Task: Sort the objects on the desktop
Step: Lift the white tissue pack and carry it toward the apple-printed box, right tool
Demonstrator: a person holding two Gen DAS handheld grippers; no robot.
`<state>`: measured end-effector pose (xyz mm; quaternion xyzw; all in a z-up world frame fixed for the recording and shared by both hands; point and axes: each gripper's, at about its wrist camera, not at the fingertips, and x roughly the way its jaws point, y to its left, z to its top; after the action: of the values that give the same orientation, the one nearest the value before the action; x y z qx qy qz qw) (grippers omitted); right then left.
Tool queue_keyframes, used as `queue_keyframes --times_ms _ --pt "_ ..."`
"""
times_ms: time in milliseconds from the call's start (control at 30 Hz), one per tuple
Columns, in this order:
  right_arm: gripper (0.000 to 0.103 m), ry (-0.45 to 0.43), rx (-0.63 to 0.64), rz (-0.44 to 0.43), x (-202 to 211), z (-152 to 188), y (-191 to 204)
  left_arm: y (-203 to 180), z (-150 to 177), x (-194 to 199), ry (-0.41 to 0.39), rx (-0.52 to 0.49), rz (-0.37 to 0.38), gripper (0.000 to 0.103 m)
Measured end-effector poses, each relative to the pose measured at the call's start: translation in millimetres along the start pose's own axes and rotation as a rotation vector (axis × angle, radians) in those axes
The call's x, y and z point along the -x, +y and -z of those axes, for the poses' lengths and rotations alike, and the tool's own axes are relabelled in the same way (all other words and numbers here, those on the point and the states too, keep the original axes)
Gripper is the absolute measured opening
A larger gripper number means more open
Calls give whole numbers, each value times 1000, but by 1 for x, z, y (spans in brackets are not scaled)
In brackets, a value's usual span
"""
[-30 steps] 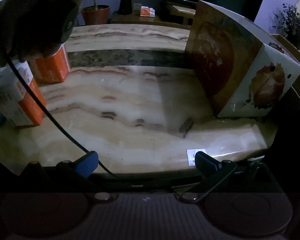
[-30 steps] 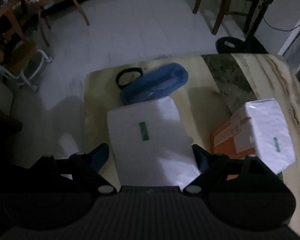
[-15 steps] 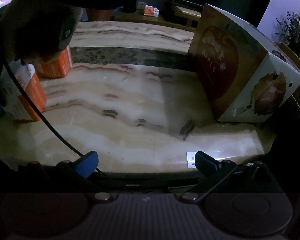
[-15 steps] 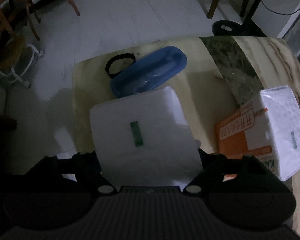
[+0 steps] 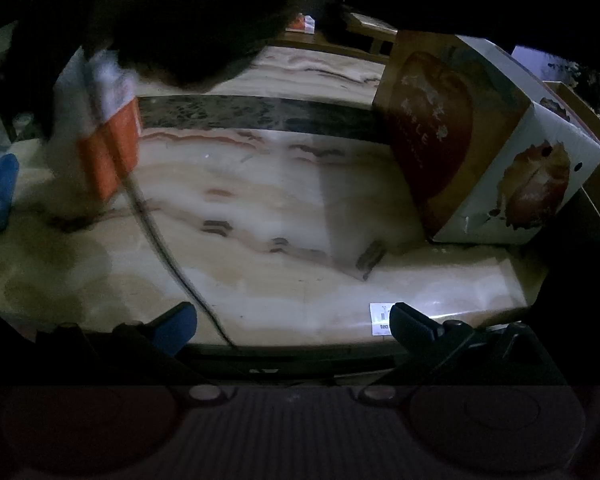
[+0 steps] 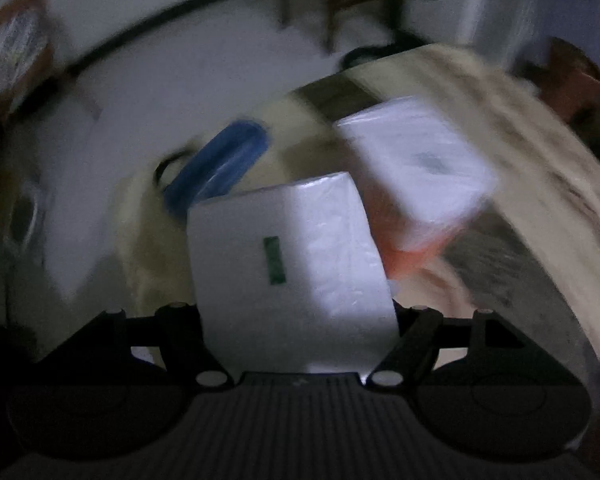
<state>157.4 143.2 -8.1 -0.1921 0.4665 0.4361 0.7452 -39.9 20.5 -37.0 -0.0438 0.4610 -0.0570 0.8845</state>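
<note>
Tissue pack (image 6: pixel 292 264) hides right tongs' (image 6: pixel 296 320) fingertips, jaws closing on it | left tongs (image 5: pixel 292 320) wide, empty | right view blurred

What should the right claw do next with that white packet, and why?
Probably carry the white packet over beside the other white-and-orange packet and set it down there. The right gripper has the packet between its closing jaws, the two packs look alike, and the marble table is bare nearby.
</note>
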Motion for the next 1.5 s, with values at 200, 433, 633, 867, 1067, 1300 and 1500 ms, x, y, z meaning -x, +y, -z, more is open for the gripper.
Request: queue_keyframes --times_ms 200,433,633,867,1067,1300,1500 --pt "76 -233 -216 81 96 52 -50 -4 1 3 -12 -12 -2 102" --pt "76 -509 -450 200 209 167 -62 -22 9 13 -55 -112 -33 102" --pt "76 -705 -669 102 269 257 -35 -30 13 29 -133 -119 -71 102" --pt "76 -790 -682 -42 292 325 -3 -39 12 58 -270 -86 -62 102" --pt "76 -786 -632 -60 293 363 21 -57 22 76 -339 -148 -70 102" --pt "73 -744 -530 -15 308 389 55 -62 33 90 -360 -167 -89 101" --pt "72 -786 -582 -30 316 408 65 -63 45 108 -412 -192 -84 101"
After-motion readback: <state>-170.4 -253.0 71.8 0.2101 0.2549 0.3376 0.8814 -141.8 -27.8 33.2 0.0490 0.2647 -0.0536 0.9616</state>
